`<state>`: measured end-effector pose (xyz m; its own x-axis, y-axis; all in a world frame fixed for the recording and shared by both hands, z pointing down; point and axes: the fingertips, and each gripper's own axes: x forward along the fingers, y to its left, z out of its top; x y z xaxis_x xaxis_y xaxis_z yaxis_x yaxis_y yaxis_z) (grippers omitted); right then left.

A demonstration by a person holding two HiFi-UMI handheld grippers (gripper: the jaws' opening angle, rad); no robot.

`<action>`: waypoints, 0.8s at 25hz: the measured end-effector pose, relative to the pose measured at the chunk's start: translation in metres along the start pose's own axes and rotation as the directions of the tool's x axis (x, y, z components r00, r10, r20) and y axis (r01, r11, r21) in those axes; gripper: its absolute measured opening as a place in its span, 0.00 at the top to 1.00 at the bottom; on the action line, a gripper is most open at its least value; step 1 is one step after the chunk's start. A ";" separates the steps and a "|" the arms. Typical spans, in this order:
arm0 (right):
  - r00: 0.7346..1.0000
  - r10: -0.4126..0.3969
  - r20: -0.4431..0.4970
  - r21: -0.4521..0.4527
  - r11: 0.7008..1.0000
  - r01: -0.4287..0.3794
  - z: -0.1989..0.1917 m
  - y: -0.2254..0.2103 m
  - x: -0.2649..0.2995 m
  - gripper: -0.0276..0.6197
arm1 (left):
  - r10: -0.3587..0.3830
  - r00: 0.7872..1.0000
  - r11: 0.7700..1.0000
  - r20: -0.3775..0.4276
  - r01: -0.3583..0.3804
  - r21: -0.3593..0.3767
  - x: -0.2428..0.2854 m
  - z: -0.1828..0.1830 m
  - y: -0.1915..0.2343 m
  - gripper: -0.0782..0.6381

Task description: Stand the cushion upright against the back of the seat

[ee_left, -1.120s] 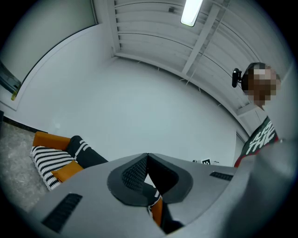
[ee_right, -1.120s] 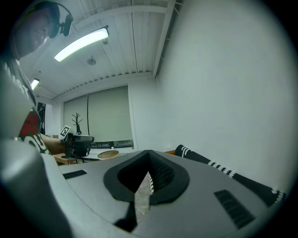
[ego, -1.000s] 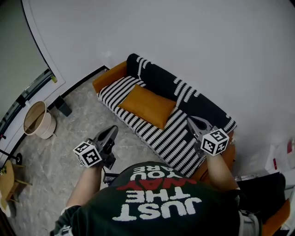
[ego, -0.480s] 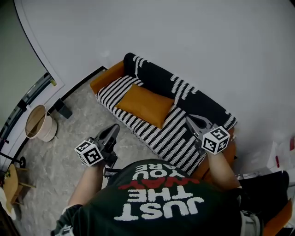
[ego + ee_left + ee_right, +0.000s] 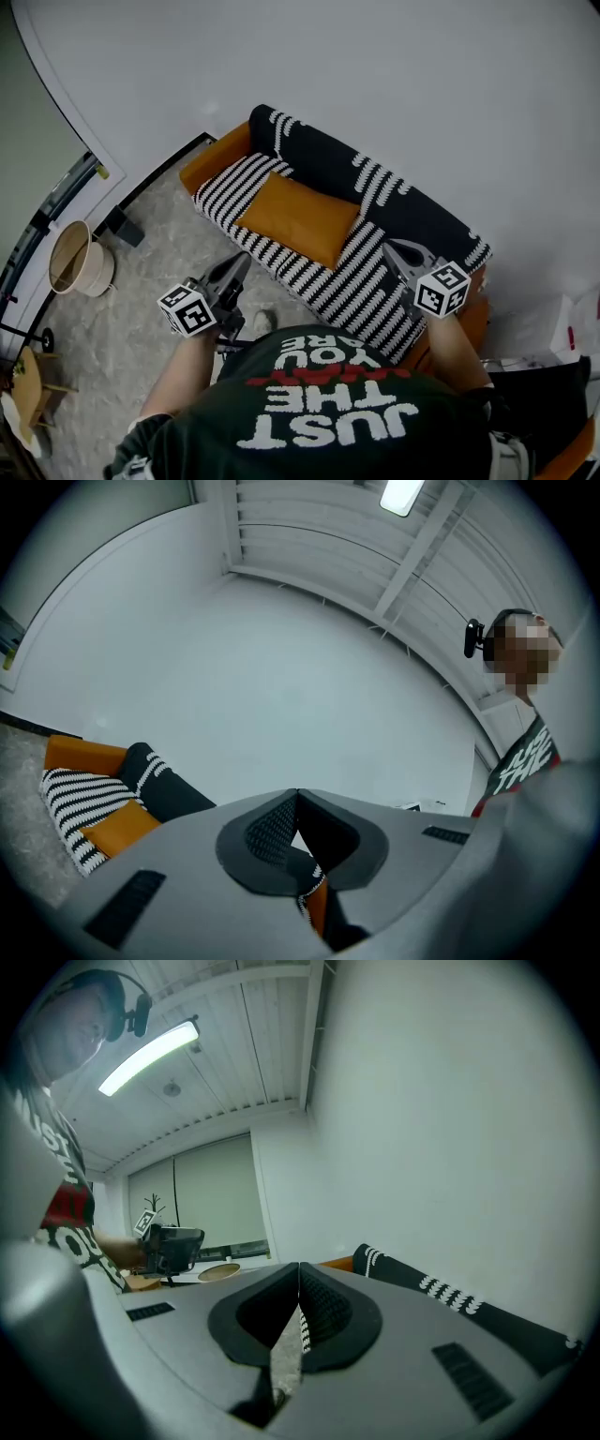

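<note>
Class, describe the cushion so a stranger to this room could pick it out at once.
A sofa with a black back and striped seat stands against the white wall. The cushion lies flat on the seat: the one plain orange rectangle among black-and-white stripes.

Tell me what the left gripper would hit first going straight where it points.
Likely the sofa: the left gripper, jaws shut, aims over the striped seat toward the orange cushion. Height is unclear; it may pass above both.
</note>
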<state>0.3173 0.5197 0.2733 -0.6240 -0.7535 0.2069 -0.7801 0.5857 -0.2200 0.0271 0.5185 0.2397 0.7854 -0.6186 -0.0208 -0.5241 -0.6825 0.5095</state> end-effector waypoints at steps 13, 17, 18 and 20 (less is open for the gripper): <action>0.991 -0.112 -0.067 -0.021 0.994 0.111 0.036 -0.039 0.242 0.92 | -0.152 0.981 0.985 -0.118 0.141 -0.095 0.072 0.050 0.246 0.88; 0.986 -0.142 -0.082 -0.034 0.990 0.140 0.057 -0.052 0.308 0.92 | -0.185 0.961 0.981 -0.205 0.168 -0.099 0.092 0.063 0.304 0.88; 0.984 -0.154 -0.086 -0.032 0.988 0.152 0.058 -0.056 0.320 0.92 | -0.187 0.957 0.981 -0.224 0.168 -0.102 0.097 0.063 0.317 0.88; 0.979 -0.175 -0.100 -0.023 0.985 0.174 0.057 -0.066 0.339 0.92 | -0.183 0.951 0.980 -0.250 0.157 -0.121 0.106 0.061 0.340 0.88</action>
<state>0.1594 0.2083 0.3037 -0.4791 -0.8107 0.3366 -0.8775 0.4525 -0.1591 -0.0881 0.1972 0.3580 0.9252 -0.3655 0.1023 -0.3504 -0.7191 0.6001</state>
